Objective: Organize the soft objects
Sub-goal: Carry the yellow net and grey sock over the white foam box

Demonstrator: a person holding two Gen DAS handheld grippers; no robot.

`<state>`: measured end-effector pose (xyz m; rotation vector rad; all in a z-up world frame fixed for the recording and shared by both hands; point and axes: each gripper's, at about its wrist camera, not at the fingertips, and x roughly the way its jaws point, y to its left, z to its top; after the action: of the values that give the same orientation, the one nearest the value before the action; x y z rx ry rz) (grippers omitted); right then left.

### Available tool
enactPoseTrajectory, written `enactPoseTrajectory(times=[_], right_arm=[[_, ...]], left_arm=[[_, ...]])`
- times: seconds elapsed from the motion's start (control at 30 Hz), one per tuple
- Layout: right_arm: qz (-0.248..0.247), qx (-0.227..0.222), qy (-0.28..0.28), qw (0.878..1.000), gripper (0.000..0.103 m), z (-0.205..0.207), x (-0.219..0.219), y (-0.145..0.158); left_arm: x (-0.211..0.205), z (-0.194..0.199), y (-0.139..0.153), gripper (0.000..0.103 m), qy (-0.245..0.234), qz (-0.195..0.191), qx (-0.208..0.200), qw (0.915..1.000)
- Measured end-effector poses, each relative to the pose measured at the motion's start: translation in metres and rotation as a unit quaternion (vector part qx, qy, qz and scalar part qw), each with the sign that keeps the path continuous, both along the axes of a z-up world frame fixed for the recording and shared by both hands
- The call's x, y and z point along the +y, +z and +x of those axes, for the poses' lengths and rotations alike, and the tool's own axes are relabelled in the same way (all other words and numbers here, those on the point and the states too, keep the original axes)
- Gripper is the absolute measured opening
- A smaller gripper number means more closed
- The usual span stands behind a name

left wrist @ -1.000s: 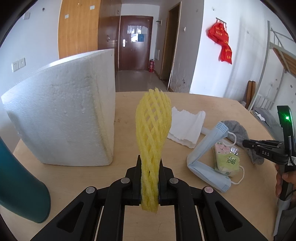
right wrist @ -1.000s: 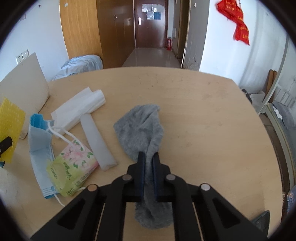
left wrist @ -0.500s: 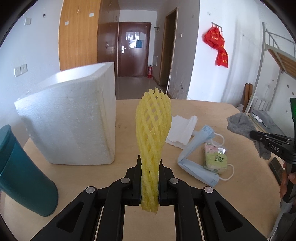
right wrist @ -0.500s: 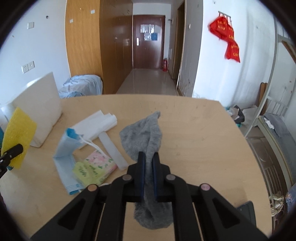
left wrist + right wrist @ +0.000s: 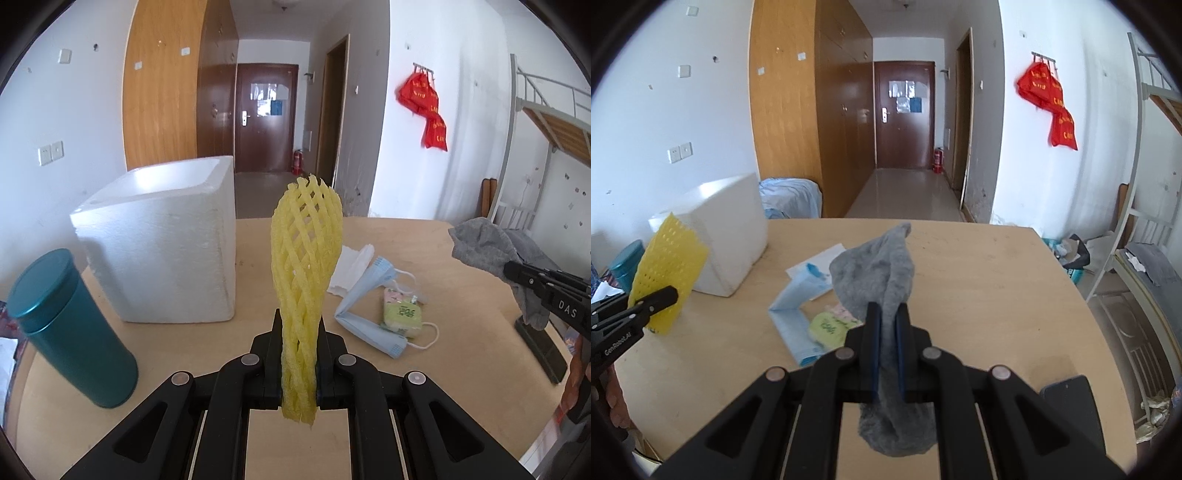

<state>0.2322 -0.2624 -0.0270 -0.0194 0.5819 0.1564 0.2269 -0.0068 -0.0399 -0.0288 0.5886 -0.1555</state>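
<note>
**Two soft items in hand, nothing put away yet**

The left tool (image 5: 299, 363) is clamped narrow on a yellow foam net sleeve (image 5: 304, 266), which stands upright from its jaws, clear of the bench (image 5: 443, 354). The right tool (image 5: 886, 347) is closed tight on a grey sock (image 5: 877, 266), lifted off the bench too, with its toe end drooping below the jaws.

On the bench between the two tools lie a blue face mask (image 5: 364, 299), folded into a V, a small tissue packet (image 5: 402, 314) touching it, and folded white paper (image 5: 349, 264) just behind. A white foam box (image 5: 166, 243) stands open-topped to the left, with a teal canister (image 5: 70, 332) beside it.

The box looks like the likely collecting place, though its inside is hidden from both views. So I judge the task to be at an early stage: two items picked up, none visibly deposited, and at least three soft things left on the bench.
</note>
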Motion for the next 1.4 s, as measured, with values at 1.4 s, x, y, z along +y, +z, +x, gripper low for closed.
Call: enactPoseTrajectory(times=[1.4], right_arm=[[0.025, -0.121, 0.118, 0.985, 0.01, -0.173, 0.096, 0.036]], left_arm=[[0.054, -0.213, 0.044, 0.012, 0.048, 0.004, -0.121, 0.9914]])
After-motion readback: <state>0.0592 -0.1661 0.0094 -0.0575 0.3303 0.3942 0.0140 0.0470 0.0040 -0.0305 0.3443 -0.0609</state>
